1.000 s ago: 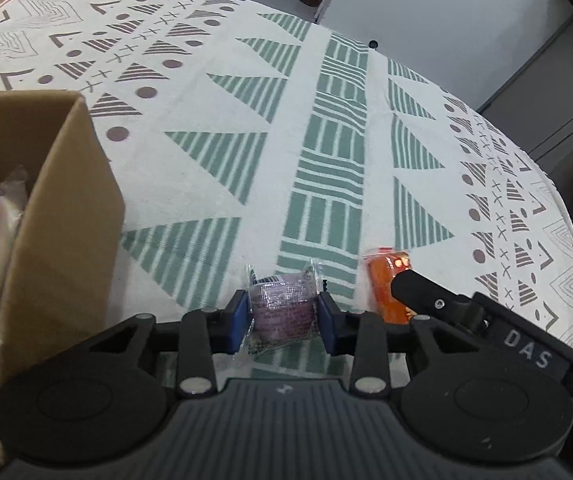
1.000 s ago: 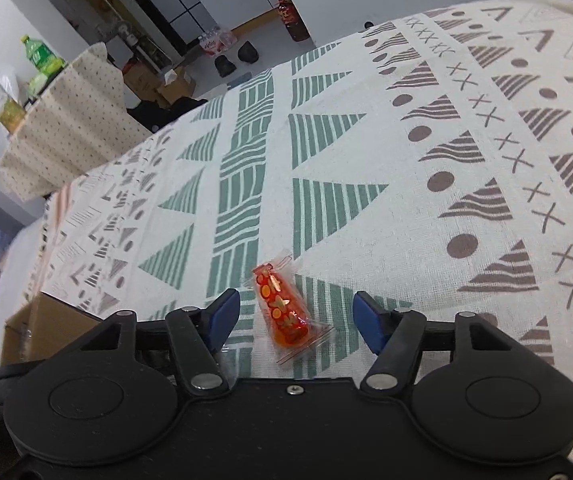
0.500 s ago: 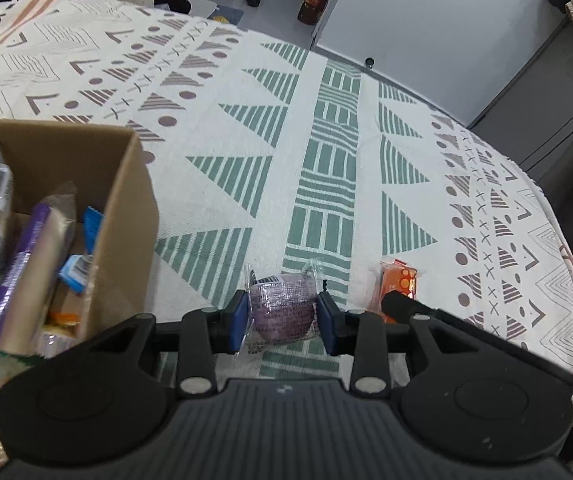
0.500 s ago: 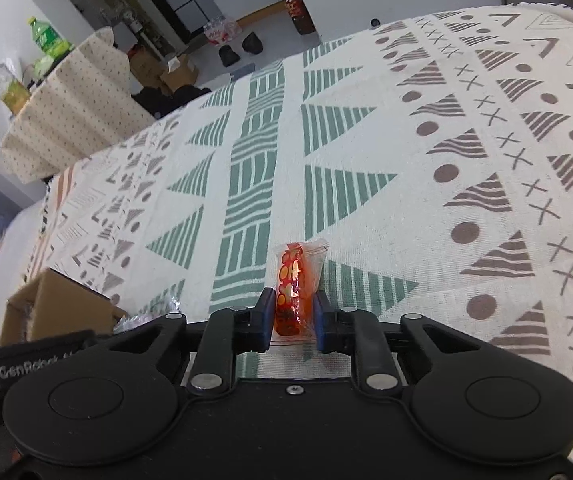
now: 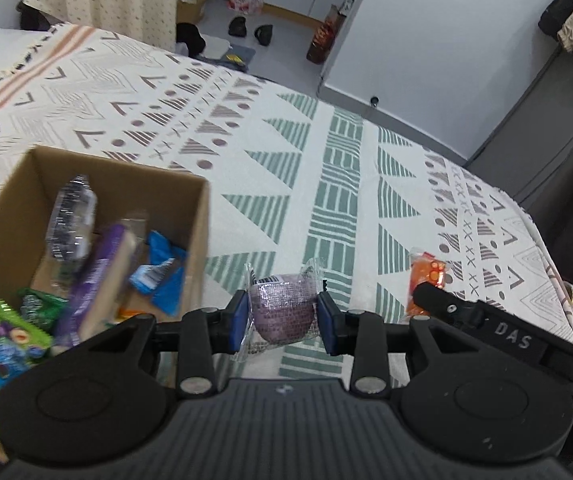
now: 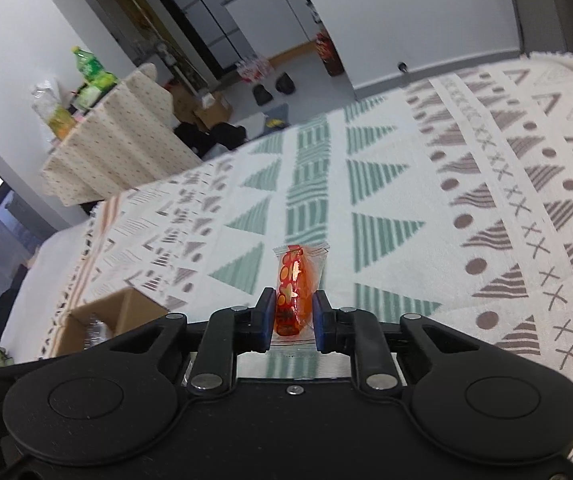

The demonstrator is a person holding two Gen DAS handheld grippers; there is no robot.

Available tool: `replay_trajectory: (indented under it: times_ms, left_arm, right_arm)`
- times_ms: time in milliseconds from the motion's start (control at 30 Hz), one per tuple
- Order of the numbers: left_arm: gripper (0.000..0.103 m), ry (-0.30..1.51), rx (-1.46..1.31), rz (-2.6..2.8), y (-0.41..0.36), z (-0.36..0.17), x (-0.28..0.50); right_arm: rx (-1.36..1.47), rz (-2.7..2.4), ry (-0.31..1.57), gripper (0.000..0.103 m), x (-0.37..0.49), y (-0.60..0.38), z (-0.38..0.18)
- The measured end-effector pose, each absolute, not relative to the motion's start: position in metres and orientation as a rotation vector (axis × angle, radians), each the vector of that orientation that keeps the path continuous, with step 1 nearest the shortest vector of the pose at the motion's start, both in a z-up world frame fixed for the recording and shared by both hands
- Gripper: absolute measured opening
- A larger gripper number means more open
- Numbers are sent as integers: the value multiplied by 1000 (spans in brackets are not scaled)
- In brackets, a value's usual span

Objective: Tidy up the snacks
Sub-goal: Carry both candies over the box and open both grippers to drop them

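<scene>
Clamped in the left gripper (image 5: 281, 317): purple snack (image 5: 282, 312), cardboard box (image 5: 190, 216) at nine o'clock; pinched in the right gripper (image 6: 294, 316): orange snack (image 6: 295, 280) (both probably light, crinkly, slippery; best squeezed mid-body, gently).

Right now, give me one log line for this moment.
left gripper: shut on purple snack | right gripper: shut on orange snack | cardboard box: part-filled

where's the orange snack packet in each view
Left wrist view: the orange plastic-wrapped snack packet sits lower right, behind the right hand-held gripper's tip.
Right wrist view: lower centre, clamped in the right hand-held gripper.
Shared landmark: the brown cardboard box, to the packet's left in both.
</scene>
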State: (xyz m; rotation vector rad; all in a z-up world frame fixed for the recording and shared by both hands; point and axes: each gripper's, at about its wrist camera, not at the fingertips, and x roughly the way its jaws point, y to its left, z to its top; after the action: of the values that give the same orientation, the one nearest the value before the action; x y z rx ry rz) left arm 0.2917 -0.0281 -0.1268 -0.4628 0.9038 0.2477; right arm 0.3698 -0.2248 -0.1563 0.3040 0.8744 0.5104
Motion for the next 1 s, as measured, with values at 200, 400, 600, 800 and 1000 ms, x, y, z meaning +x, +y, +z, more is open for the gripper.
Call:
replay_trajectory:
  times_ms: [200,400,600,800,1000]
  left_arm:
    - [36,863,-459,289,-17,-108,269]
    - [36,823,-459,325,-2,-91,247]
    - [36,792,-465,363,15,-77,225]
    - [36,776,-472,382,24,-71,207]
    - [36,769,-486,391,28,-71,193]
  right_arm:
    - [302,562,828,19,354,-214,-137]
    - [296,600,792,19,339,-203,-122]
    - [290,635,760,7,324,-192,-108]
    - [232,665,750,2,311,-177,-103]
    - [265,641,791,2,307,-188,-111]
